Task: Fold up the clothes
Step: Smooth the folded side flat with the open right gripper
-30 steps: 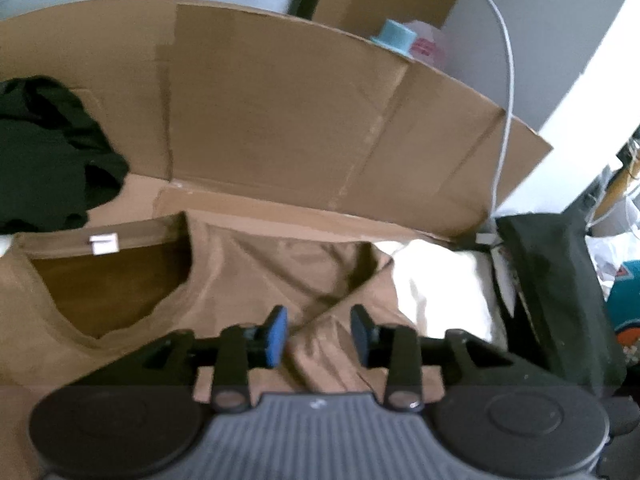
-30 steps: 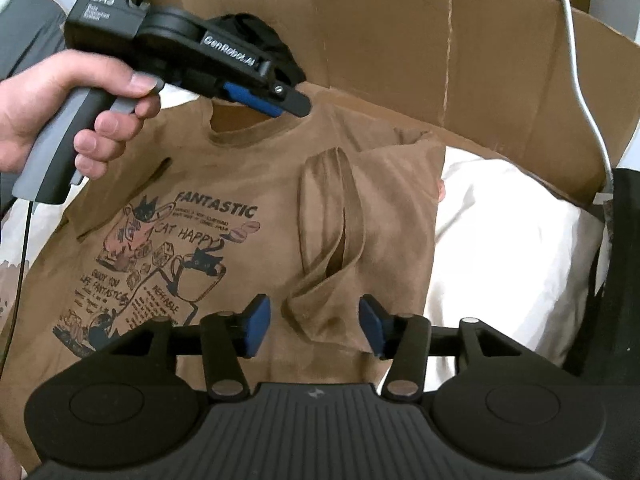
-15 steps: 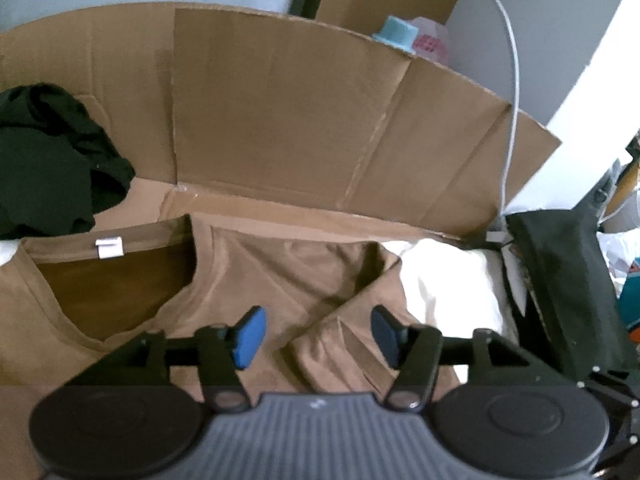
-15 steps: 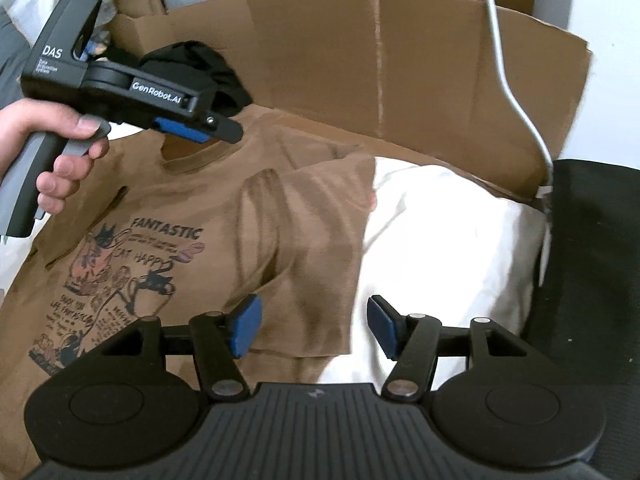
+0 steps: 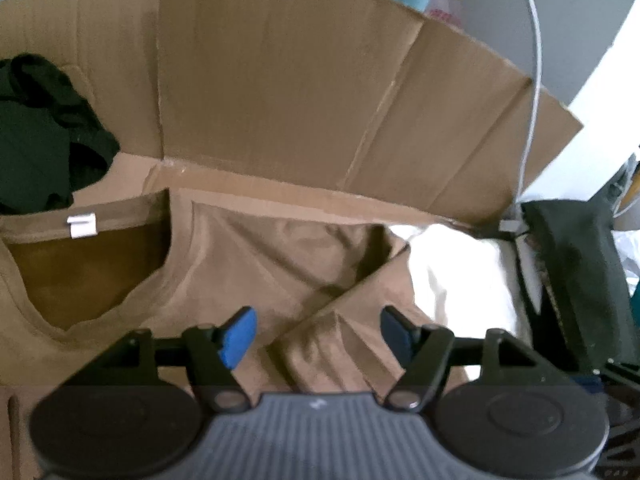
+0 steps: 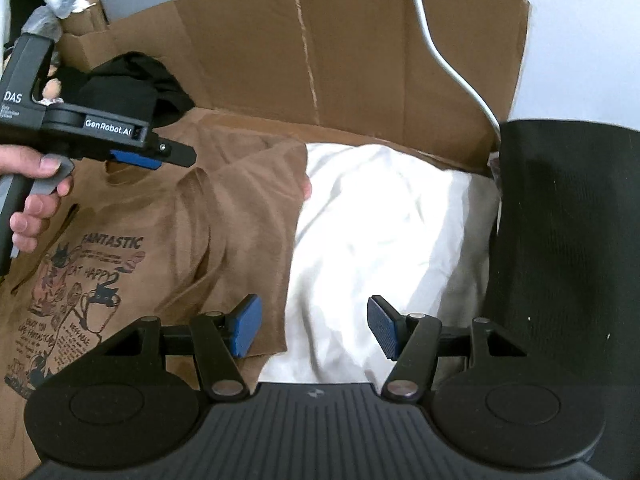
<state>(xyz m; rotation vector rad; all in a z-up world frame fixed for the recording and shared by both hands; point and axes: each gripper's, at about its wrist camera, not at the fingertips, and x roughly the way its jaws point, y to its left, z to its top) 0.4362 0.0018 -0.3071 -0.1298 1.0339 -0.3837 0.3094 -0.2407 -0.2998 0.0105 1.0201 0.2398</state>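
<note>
Nearest, in the left wrist view: left gripper [image 5: 318,334] spread wide, blue pads apart, nothing held, hovering over the folded-in sleeve [image 5: 344,344] of a brown T-shirt [image 5: 248,264]. Just beyond, at 10 o'clock, the neck opening with a white label [image 5: 82,226] on the collar. At 2 o'clock, a white sheet [image 5: 460,276] showing past the shirt's folded edge. Further out at 9 o'clock, a crumpled black garment [image 5: 40,140]. Behind everything, a cardboard wall [image 5: 300,100], with a grey cable [image 5: 534,80] hanging at 1 o'clock.

Nearest, in the right wrist view: right gripper [image 6: 314,328] likewise wide open and empty, its left pad [image 6: 246,330] over the brown T-shirt's [image 6: 240,216] folded edge, its right pad over the white sheet [image 6: 380,232]. At 9 o'clock, the shirt's printed front [image 6: 80,292] lying flat, with cat drawings and the word "FANTASTIC". Higher at 10 o'clock, the left gripper [image 6: 160,156] seen side-on above the collar, held in a hand [image 6: 34,184]. At 3 o'clock, a dark chair back [image 6: 568,260]. Farthest, the black garment [image 6: 132,84] and the cardboard wall [image 6: 340,48].
</note>
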